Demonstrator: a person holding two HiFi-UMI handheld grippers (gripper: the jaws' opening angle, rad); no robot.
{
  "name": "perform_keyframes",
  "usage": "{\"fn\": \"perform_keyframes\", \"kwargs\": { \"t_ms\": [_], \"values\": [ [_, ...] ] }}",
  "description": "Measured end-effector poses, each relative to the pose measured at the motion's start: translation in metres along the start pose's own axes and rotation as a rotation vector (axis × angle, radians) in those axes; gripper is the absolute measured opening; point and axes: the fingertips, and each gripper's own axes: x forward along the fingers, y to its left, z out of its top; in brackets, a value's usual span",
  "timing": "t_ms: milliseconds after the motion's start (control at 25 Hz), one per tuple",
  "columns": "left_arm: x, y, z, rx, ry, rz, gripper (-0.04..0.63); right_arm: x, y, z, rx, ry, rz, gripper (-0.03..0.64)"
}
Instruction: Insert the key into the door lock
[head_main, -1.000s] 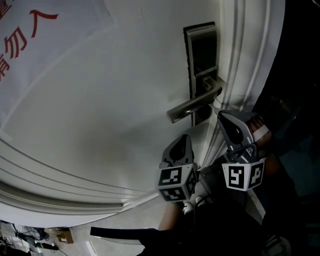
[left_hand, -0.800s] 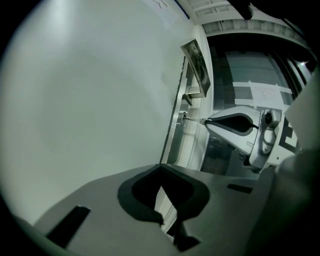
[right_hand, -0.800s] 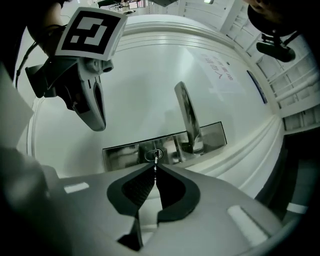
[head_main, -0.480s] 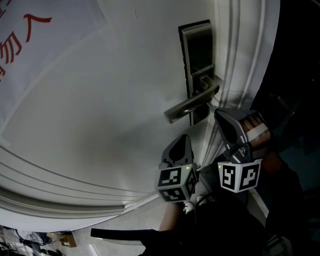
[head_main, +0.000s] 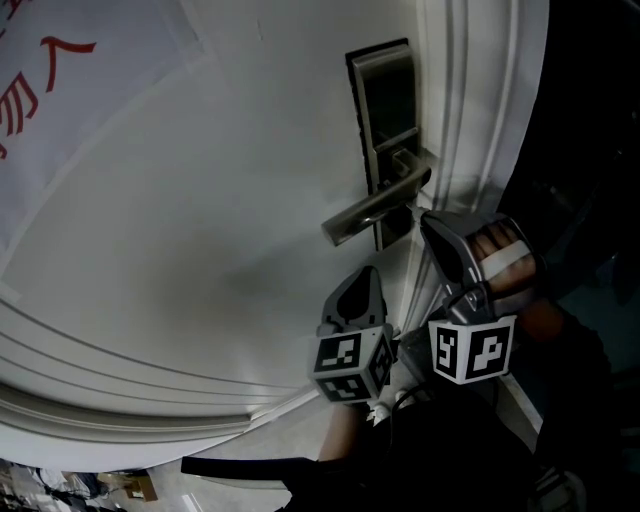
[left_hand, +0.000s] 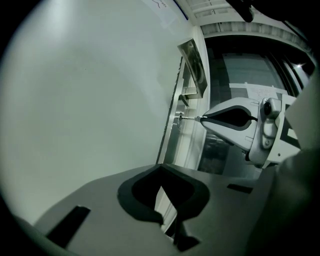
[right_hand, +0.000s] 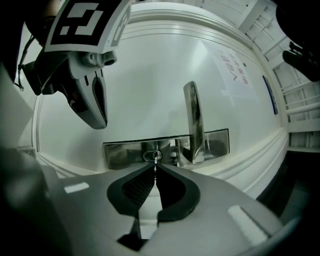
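- Head view shows one white door (head_main: 200, 220) carrying one metal lock plate (head_main: 383, 110) and one lever handle (head_main: 372, 207).
- Two grippers are up at the lock. The left gripper (head_main: 361, 277) sits near the handle's free end, its jaws closed together on nothing.
- The right gripper (head_main: 430, 224) is beside it, at the plate's lower end.
- One key (right_hand: 154, 165) is pinched at the tips of the right gripper's jaws.
- The key's long axis follows those jaws, square to the door face.
- Its tip points at the single keyhole (right_hand: 152, 155) and meets it; I cannot tell how deep it sits.
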Motion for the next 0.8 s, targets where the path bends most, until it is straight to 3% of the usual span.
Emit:
{"fn": "perform_keyframes", "kwargs": {
  "t_ms": [800],
  "values": [
    [0.001,0.01,0.0,-0.002,-0.001,0.0,0.0,0.008,0.001,0.004,-0.063,0.022,0.007,0.011]
  ]
}}
